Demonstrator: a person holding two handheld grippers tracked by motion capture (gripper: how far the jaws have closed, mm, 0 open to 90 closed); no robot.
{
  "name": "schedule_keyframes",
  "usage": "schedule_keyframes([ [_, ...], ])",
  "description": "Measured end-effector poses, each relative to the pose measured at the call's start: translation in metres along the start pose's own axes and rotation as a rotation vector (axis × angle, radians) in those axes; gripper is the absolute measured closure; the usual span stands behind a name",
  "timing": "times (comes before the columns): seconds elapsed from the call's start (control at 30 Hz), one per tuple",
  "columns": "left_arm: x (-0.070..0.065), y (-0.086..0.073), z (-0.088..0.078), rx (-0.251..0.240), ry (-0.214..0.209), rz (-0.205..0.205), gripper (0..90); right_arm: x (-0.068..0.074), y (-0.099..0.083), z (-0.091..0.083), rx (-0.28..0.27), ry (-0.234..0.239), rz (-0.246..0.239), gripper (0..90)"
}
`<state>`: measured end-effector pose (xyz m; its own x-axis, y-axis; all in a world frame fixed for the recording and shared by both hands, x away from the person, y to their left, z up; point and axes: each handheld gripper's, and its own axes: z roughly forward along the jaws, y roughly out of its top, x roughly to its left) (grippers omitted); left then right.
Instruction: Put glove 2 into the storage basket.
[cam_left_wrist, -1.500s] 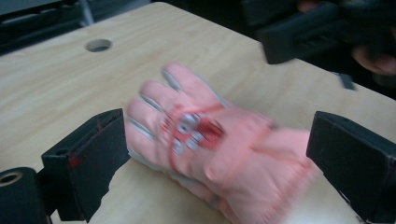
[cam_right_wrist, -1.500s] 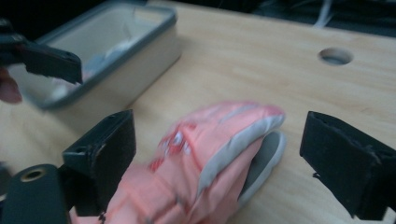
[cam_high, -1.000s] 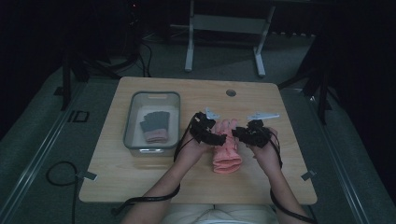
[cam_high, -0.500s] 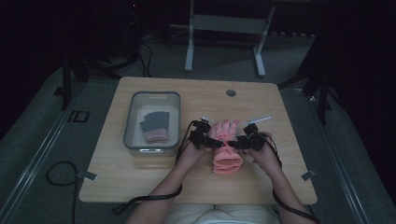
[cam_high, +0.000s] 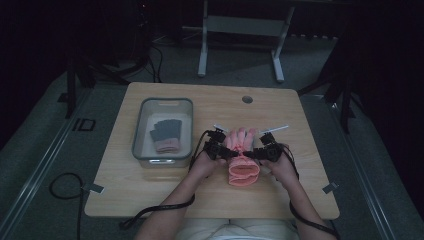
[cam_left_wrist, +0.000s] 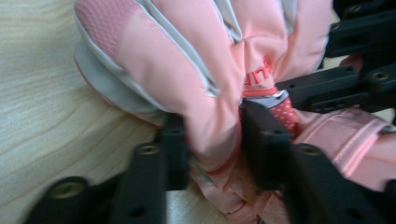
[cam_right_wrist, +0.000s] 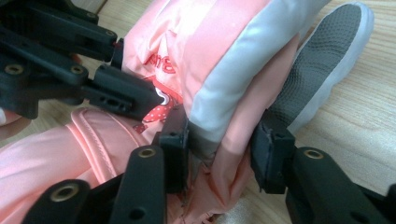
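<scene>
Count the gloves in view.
2: a pink glove on the table between both claws, and a grey-and-pink glove in the bin. More may lie hidden beneath either.

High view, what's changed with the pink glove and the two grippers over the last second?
Both grippers came down from above the pink glove onto its middle. The left gripper and the right gripper have just been closing, and each now pinches a fold of the glove, one from each side. The glove has stayed on the table, and the bin with its grey glove is unchanged.
</scene>
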<state>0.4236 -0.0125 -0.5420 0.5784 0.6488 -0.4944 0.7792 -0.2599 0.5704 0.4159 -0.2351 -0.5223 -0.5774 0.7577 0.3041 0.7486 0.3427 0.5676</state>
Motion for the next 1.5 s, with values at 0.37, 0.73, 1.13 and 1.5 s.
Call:
schedule_keyframes([
  [0.37,-0.015,0.009,-0.020,-0.038,0.031,0.019,74.8,0.007,0.005,-0.013,-0.049,0.010,0.014,65.5],
  [0.73,-0.036,0.027,-0.057,-0.101,0.030,0.062,76.3,0.022,0.022,-0.042,-0.132,0.030,-0.010,66.2],
  [1.13,-0.044,0.046,-0.102,-0.159,0.079,0.091,76.2,0.047,0.058,-0.062,-0.183,0.038,-0.075,66.2],
  [1.5,-0.037,0.050,-0.152,-0.201,0.152,0.084,76.1,0.081,0.096,-0.059,-0.201,0.064,-0.139,66.1],
])
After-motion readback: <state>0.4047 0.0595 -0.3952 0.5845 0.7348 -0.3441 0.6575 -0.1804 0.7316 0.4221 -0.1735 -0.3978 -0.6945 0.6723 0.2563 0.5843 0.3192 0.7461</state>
